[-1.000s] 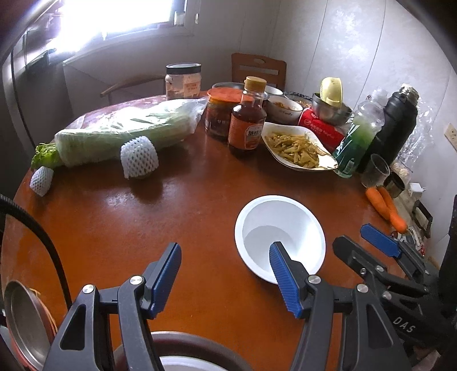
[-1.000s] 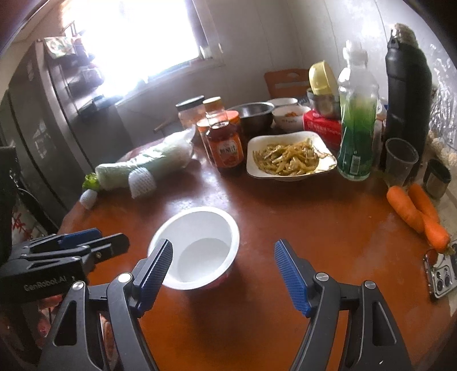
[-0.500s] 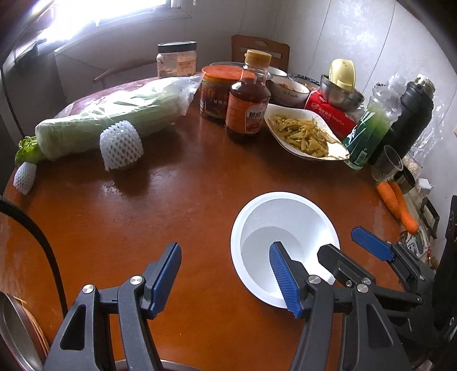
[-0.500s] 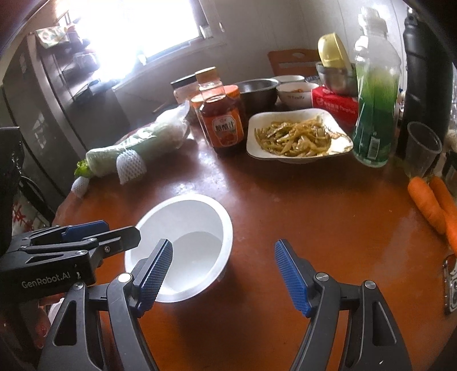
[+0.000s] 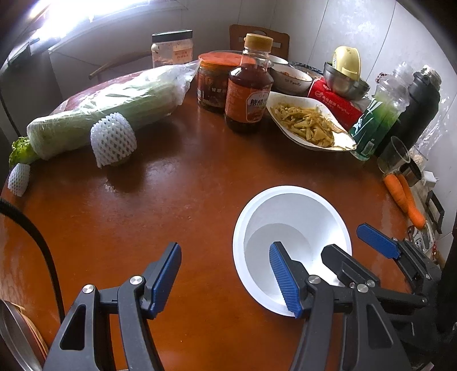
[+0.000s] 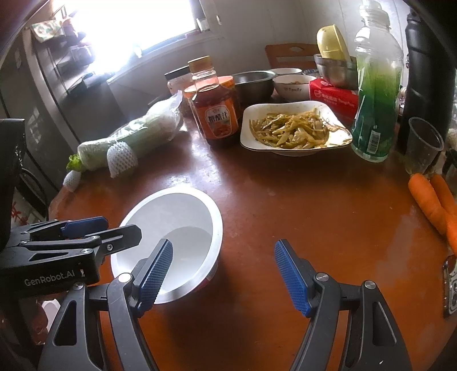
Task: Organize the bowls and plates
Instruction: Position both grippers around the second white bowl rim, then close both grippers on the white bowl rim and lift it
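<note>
White bowl [image 5: 291,225] between both tools, jaws apart and empty, steel mixing bowl [image 6: 252,82] only in right view

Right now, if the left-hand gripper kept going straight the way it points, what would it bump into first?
Probably the bare brown wooden table. The left gripper points steeply down at it, open; its right finger overlaps the empty white bowl, so that might get clipped. Depth is unclear.

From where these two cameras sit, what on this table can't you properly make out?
- White bowl: near rim hidden behind a left gripper finger, left view.
- Metal dish: cut off by the bottom-left edge, left view.
- Phone: cropped at the right edge, right view.
- Window: glare hides everything outside.
</note>
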